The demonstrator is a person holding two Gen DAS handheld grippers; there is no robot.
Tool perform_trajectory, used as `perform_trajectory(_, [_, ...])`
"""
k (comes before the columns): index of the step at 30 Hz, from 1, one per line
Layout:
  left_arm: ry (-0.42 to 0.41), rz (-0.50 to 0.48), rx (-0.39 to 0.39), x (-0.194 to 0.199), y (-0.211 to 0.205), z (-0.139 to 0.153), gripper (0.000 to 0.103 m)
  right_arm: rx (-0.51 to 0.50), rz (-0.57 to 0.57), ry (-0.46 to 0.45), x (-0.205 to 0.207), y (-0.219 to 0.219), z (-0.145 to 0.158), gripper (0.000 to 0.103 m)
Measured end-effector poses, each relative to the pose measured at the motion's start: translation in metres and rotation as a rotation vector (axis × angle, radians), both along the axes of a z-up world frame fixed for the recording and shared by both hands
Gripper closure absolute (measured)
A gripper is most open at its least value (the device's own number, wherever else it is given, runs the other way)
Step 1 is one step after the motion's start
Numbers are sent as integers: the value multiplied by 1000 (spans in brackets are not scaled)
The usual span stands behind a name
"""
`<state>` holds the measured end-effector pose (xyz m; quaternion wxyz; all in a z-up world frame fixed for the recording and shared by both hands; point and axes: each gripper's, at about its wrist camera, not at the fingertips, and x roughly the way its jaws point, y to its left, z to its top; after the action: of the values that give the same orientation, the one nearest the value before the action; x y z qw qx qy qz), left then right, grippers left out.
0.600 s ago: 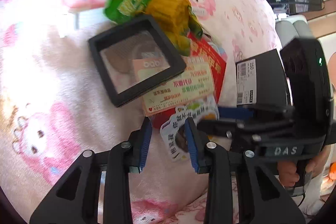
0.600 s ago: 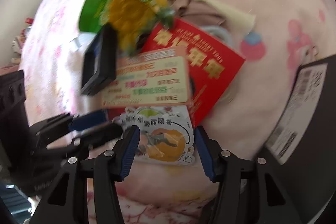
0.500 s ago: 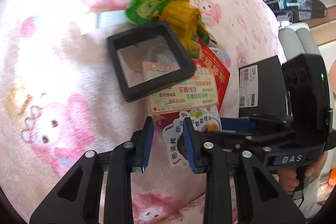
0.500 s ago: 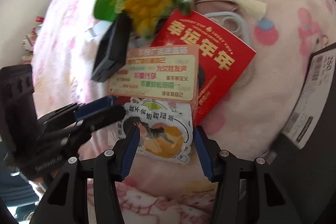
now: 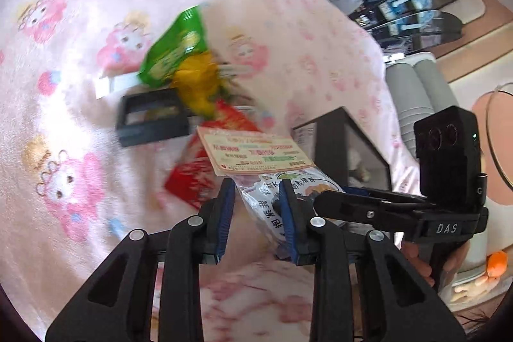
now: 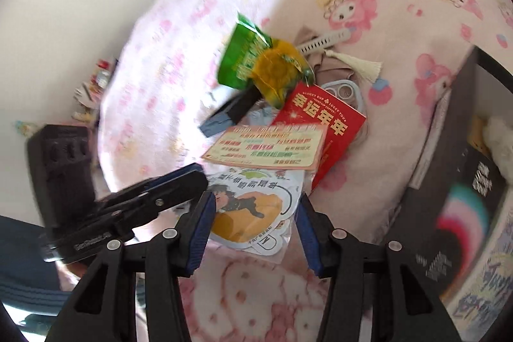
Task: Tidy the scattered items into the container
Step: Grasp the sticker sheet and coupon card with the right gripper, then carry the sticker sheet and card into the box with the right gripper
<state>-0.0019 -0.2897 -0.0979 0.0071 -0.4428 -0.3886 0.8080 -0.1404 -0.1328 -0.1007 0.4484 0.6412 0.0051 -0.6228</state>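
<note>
Our left gripper (image 5: 256,207) and right gripper (image 6: 255,221), both spread, flank the glossy die-cut sticker packet (image 6: 253,213) on fleecy blanket (image 6: 368,156).

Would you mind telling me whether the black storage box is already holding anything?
Not empty: the right wrist view looks into the open black box, where something white and fluffy and printed items lie. How full cannot be told.

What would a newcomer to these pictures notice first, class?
The green snack bag at the far end of a pile on the pink blanket, with a red envelope near the pile's middle. Nearer, both grippers' blue-padded jaws straddle a white sticker pack, and a black box stands at right.
</note>
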Motion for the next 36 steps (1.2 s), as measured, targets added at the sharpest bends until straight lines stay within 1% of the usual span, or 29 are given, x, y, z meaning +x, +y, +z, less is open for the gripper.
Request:
perform_trajectory(1, [24,-17,0,-3,10,8,76,-30,-14,-1,27,5,11,57])
perform_trajectory(2, [45,-34,4,-7,20,16,76,-51,-31,9,47,4,9,57])
perform_trajectory(5, [88,-97,4,-16,48,39,76,-81,-78,53,41,51,33,58])
perform_trajectory(6, [100,-120,-4,-6,62,53,76,-92,-90,69,38,67,41,58])
perform_trajectory(7, [110,-148,-10,-11,75,59,76,-99,-103,84,35,83,49,58])
perform_trajectory(8, [118,-179,-12,-16,90,64,76,-100,-119,103,32,100,56,58])
perform_trajectory(9, [125,-206,-13,-22,108,69,76,-97,-131,128,38,101,71,58])
perform_trajectory(11, [128,-268,-11,-35,139,74,76,-85,-148,174,36,132,78,58])
perform_trajectory(12, [117,-301,-11,-45,155,72,76,-72,-158,190,33,148,79,58])
perform_trajectory(14, [97,-371,-17,-63,189,65,76,-39,-181,203,26,181,74,58])
perform_trajectory(17, [25,-452,-18,-94,235,38,76,38,-232,195,10,217,42,58])
perform_trajectory(18, [-11,-465,-31,-102,248,28,76,53,-239,186,6,225,30,58])
perform_trajectory(19, [-44,-479,-59,-109,260,19,76,57,-244,172,3,236,22,59])
perform_trajectory(21, [-68,-505,-95,-114,278,7,76,60,-267,131,-1,249,1,59])
perform_trajectory(23, [-78,-529,-86,-116,284,-4,76,109,-291,102,-3,255,-15,59])
perform_trajectory(27, [-119,-514,-55,-117,274,-20,76,212,-285,150,-6,248,-25,59])
perform_trajectory(31, [-142,-470,-30,-113,261,-29,75,209,-250,164,-6,241,-28,59])
perform_trajectory(33, [-135,-462,-13,-113,257,-34,73,227,-266,163,-7,244,-30,59])
perform_trajectory(36, [-135,-465,-15,-114,257,-36,68,208,-313,142,-12,252,-28,59])
